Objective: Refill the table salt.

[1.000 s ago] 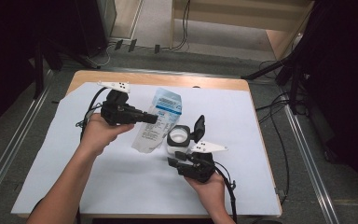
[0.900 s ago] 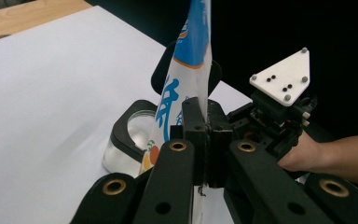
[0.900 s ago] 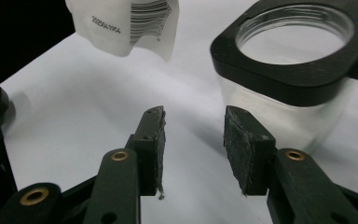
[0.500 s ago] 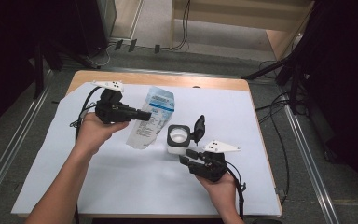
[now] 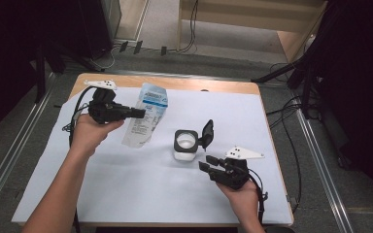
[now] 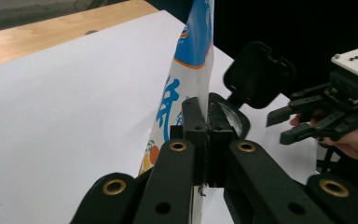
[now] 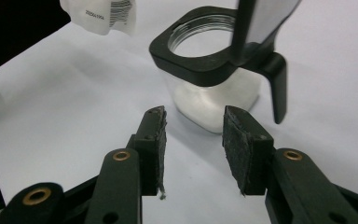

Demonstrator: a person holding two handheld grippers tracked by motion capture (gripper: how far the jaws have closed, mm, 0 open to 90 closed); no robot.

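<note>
The left gripper [image 5: 138, 113] has its jaws clamped flat on the pouch [image 5: 144, 115] — a thin, glossy white-and-blue refill bag, printed, pinched at one edge and held up off the white-covered worktop [image 5: 102, 194] at the far left. The right gripper [image 5: 208, 167] sits just short of the jar [image 5: 185, 145], jaws partly open with nothing between them; its rough black pads [image 7: 155, 135] frame the jar's base without touching.

That jar is a squat, clear, square-shouldered container with a black collar, a threaded round mouth and a hinged black lid [image 5: 207, 134] standing open. White powder or grain lies in the bottom.

The risks, as I read it: the pouch is limp and held by one edge — it could sag, swing or slip, and any pour could miss that narrow mouth. The jar is unheld and light-looking; a nudge from the right gripper or the bag could tip it or knock the lid shut.
</note>
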